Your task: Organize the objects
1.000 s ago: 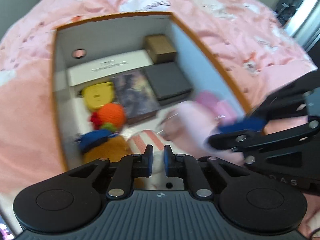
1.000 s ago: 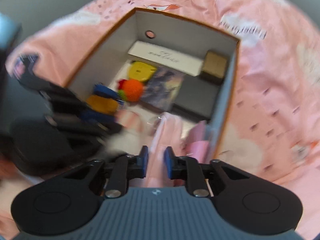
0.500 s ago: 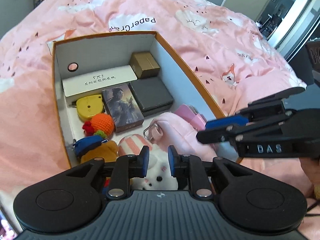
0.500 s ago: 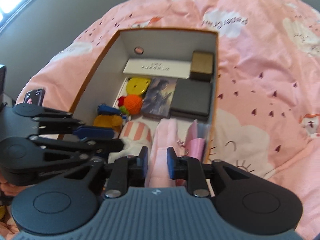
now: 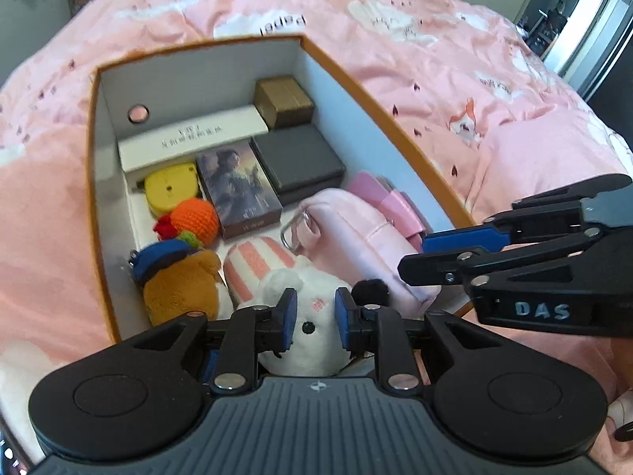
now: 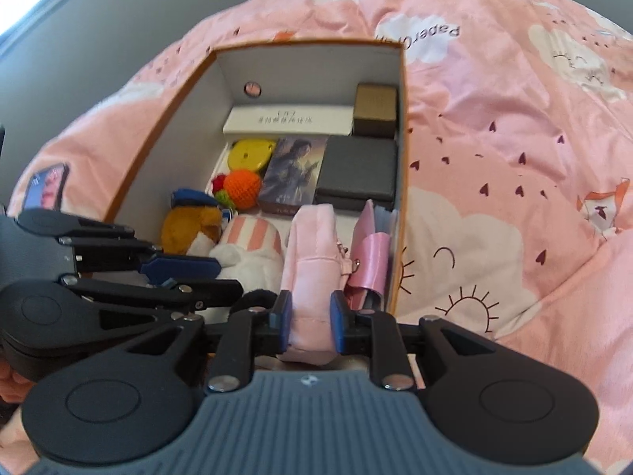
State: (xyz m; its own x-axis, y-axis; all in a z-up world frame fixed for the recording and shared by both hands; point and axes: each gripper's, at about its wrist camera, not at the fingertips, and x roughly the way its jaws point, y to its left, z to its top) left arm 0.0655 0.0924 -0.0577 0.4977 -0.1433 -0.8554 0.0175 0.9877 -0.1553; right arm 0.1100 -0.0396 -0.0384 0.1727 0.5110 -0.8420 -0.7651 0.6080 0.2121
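Both grippers' jaws have just been opening from nearly shut to a small gap. The left gripper now frames the white plush, the right gripper the pink pouch; whether the pads press is unclear. The right gripper has rolled, so the box stands straighter in its view.

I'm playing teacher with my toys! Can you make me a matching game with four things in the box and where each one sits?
Things:
1. brown box
2. white bunny plush
3. orange knitted ball
4. pink pouch

Places:
A. between the right gripper's open jaws
B. far corner
C. beside the yellow case
D. between the left gripper's open jaws

Pairs: 1-B, 2-D, 3-C, 4-A
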